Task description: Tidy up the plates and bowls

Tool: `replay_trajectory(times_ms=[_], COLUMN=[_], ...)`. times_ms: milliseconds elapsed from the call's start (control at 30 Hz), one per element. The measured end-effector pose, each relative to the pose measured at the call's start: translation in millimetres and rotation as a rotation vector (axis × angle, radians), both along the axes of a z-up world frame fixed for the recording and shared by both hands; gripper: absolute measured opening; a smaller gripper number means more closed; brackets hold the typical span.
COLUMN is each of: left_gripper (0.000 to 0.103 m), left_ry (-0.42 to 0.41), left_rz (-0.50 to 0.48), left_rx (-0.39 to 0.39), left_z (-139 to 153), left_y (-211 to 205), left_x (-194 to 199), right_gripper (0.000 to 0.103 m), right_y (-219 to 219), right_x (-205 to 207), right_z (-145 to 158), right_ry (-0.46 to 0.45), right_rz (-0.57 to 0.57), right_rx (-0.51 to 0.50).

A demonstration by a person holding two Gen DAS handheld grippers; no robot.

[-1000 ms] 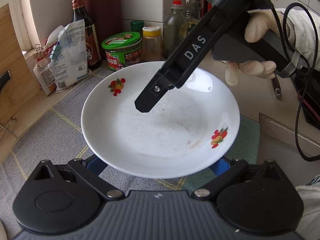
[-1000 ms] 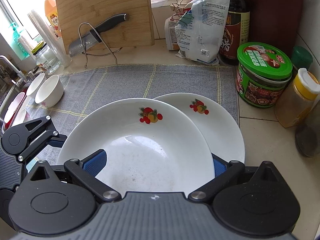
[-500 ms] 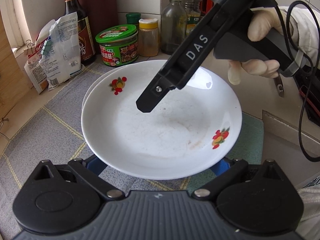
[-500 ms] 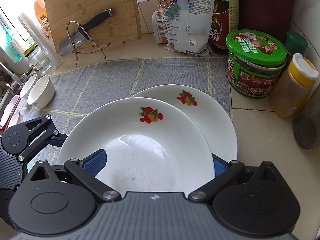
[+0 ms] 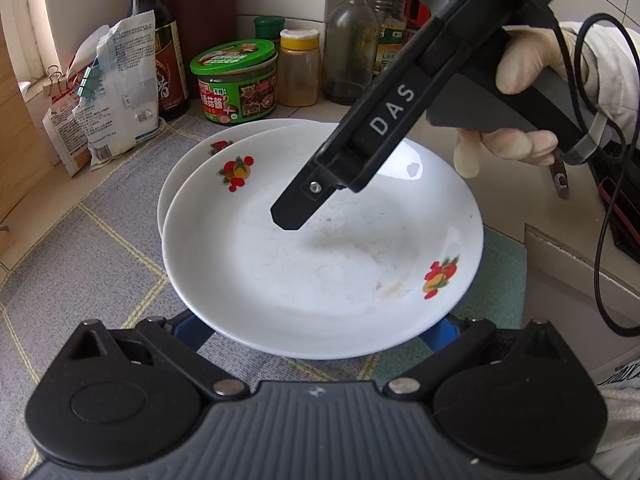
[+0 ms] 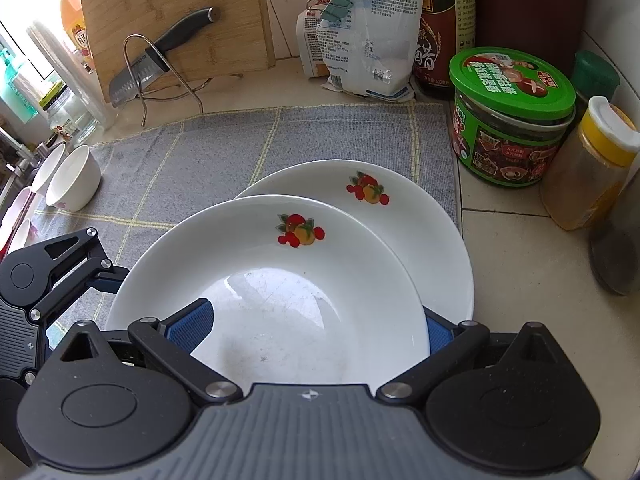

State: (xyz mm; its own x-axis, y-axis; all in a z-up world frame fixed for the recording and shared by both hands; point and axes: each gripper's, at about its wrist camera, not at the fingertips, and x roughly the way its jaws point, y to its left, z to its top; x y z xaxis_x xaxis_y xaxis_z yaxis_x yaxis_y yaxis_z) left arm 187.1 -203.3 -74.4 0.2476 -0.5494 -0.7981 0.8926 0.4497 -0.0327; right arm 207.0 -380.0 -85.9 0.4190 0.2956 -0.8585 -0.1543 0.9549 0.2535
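A white plate with fruit motifs [image 5: 320, 264] [image 6: 272, 300] is held between both grippers, partly overlapping a matching plate [image 5: 180, 184] [image 6: 404, 224] that lies on the grey mat [image 6: 240, 140]. My left gripper [image 5: 316, 332] holds its near edge, with both blue pads tucked under the rim. In the right wrist view the left gripper's finger [image 6: 100, 274] meets the plate's left rim. My right gripper [image 6: 316, 326] straddles the plate, one pad over the inside and one under the rim. Its upper finger [image 5: 296, 208] reaches over the plate's middle.
A green-lidded jar [image 6: 512, 120], a yellow-capped jar [image 6: 592, 160], a sauce bottle [image 6: 444, 24] and clipped bags [image 6: 360, 40] crowd the back right. A cutting board [image 6: 172, 16] and a racked knife [image 6: 160, 56] stand behind. Small white bowls [image 6: 72, 178] sit at the mat's left edge.
The held plate has travelled with both grippers toward the jars. It now overlaps more of the plate on the mat. Both grips look unchanged.
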Motion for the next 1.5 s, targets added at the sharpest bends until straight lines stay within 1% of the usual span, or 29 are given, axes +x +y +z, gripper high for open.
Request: replay_trajectory(times_ms=[233, 600, 767, 1500], left_gripper=[0.102, 0.102, 0.102, 0.102], left_ry=[0.015, 0.022, 0.020, -0.002], left_rz=[0.007, 0.018, 0.025, 0.009], left_rx=[0.000, 0.021, 0.033, 0.094], left_z=[-3.2, -5.1, -5.0, -8.2], left_y=[-1.6, -5.9, -8.2, -16.9], left_x=[2.6, 3.4, 5.2, 7.4], right_gripper=[0.103, 0.103, 0.103, 0.103], right_y=[-2.0, -1.3, -0.2, -4.7], right_x=[1.6, 5.0, 6.0, -0.7], right_z=[-1.9, -5.4, -7.1, -3.3], right_ry=[0.003, 0.015, 0.024, 0.032], right_rz=[-0.001, 0.003, 0.000, -0.037], right_rx=[-0.002, -0.018, -0.034, -0.029])
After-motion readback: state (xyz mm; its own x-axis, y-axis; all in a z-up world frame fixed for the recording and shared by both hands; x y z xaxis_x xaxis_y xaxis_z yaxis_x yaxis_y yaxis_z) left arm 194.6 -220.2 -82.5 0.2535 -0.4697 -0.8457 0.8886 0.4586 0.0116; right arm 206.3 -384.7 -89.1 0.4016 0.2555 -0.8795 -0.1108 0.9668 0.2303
